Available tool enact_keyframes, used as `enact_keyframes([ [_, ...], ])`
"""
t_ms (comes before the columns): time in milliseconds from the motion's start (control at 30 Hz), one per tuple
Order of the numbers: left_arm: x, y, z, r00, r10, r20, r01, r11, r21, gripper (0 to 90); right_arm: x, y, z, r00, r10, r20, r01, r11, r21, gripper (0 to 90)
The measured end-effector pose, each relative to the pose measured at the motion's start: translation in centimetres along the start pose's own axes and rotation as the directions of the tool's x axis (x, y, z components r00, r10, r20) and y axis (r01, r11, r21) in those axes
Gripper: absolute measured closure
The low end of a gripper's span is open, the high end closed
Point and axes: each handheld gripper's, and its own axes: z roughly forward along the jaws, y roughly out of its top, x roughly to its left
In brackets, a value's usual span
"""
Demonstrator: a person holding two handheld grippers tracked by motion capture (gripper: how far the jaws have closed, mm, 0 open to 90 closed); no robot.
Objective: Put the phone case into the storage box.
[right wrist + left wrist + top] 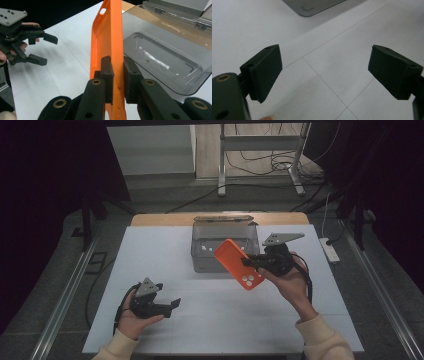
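The desk [150, 250] is the biggest thing before me, a white sheet ruled with thin lines, bare across its whole near half. Toward its far middle stands the clear plastic box [220, 251], lid thrown back behind it, its tray open to the top. In the right gripper view I see nothing in the tray but what looks like a scrap of clear wrapping.

Next comes the orange phone case [239, 264]. My right tongs [253, 262] are clenched on one long edge of it, pads on either face, and hold it in the air just over the box's near right corner. Its long axis runs on a slant — camera-hole end toward me, the other end up over the box's rim. In the right gripper view the case [107, 42] stands edge-on, rising straight away from the jaws, with the box [165, 57] lying to its side. So the tray is just beyond and beside the case; I judge that a short carry toward it and a roll to lay the case flat would do, minding the near wall.

My left tongs [172, 304] rest near the desk's front left, jaws wide apart, nothing between them — well clear of the box, so the right hand is far nearer.
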Motion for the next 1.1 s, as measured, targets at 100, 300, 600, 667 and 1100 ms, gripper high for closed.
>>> enact_keyframes([
  [100, 0.0, 0.0, 0.0, 1.0, -0.001, 0.002, 0.001, 1.0, 0.001, 11.9, 0.0, 0.2, 0.0, 0.9999, 0.006, 0.009, -0.006, 1.0, -0.007, 80.5],
  [300, 0.0, 0.0, 0.1, 1.0, 0.0, 0.01, 0.0, 1.0, 0.008, 12.1, 0.0, 0.5, 0.3, 0.9998, -0.003, 0.02, 0.003, 1.0, -0.007, 80.4],
  [600, -0.1, 0.0, 0.1, 0.9999, 0.0, 0.014, 0.0, 0.9999, 0.012, 12.3, -0.1, 0.9, 0.3, 0.9995, -0.004, 0.032, 0.005, 1.0, -0.02, 80.4],
  [667, 0.0, 0.0, 0.1, 0.9999, 0.001, 0.011, -0.001, 0.9999, 0.015, 12.5, -0.1, 1.0, 0.3, 0.9994, -0.009, 0.034, 0.01, 1.0, -0.024, 80.4],
  [1100, 0.0, 0.1, -0.1, 0.9999, -0.003, 0.011, 0.003, 0.9999, 0.011, 12.6, -0.6, 1.8, -0.2, 0.9977, -0.004, 0.067, 0.007, 0.999, -0.054, 80.4],
])
